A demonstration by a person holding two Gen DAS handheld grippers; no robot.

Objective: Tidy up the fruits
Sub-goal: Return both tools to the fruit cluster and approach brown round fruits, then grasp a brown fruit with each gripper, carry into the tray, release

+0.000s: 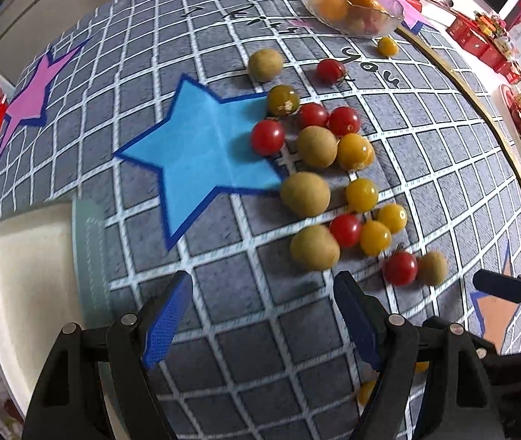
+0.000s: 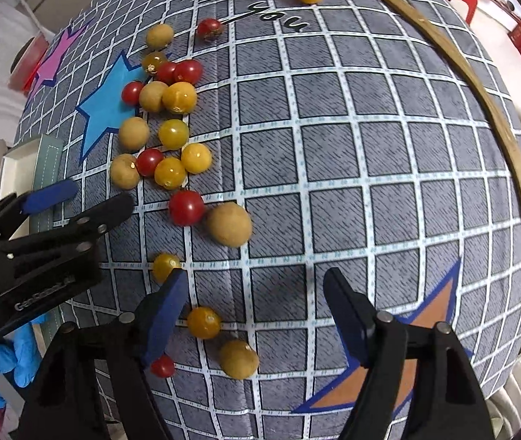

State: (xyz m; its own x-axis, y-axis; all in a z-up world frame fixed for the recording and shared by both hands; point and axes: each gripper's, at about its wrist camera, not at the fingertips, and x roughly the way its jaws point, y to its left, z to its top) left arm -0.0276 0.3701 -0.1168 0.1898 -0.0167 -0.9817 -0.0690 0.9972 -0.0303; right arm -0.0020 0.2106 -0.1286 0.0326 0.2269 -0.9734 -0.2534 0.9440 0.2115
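Observation:
Red cherry tomatoes (image 1: pixel 268 136), yellow tomatoes (image 1: pixel 361 195) and tan longans (image 1: pixel 305 194) lie scattered on a grey checked cloth (image 1: pixel 260 348). A glass bowl (image 1: pixel 352 3) holding more fruit stands at the far side. My left gripper (image 1: pixel 262 289) hangs open over bare cloth, just short of the pile. My right gripper (image 2: pixel 257 286) is open above the cloth. A yellow tomato (image 2: pixel 203 322) and a longan (image 2: pixel 239 359) lie loose between its fingers, and a small red tomato (image 2: pixel 162 365) sits by its left finger. No pad touches fruit.
A white tray (image 1: pixel 22 256) sits off the cloth's left edge. A curved wooden strip (image 2: pixel 480 84) borders the cloth on the right. Star shapes mark the cloth: blue (image 1: pixel 201 154), pink (image 1: pixel 29 99) and orange (image 2: pixel 389 366). A blue-gloved hand (image 2: pixel 3 355) holds the left gripper (image 2: pixel 102 190).

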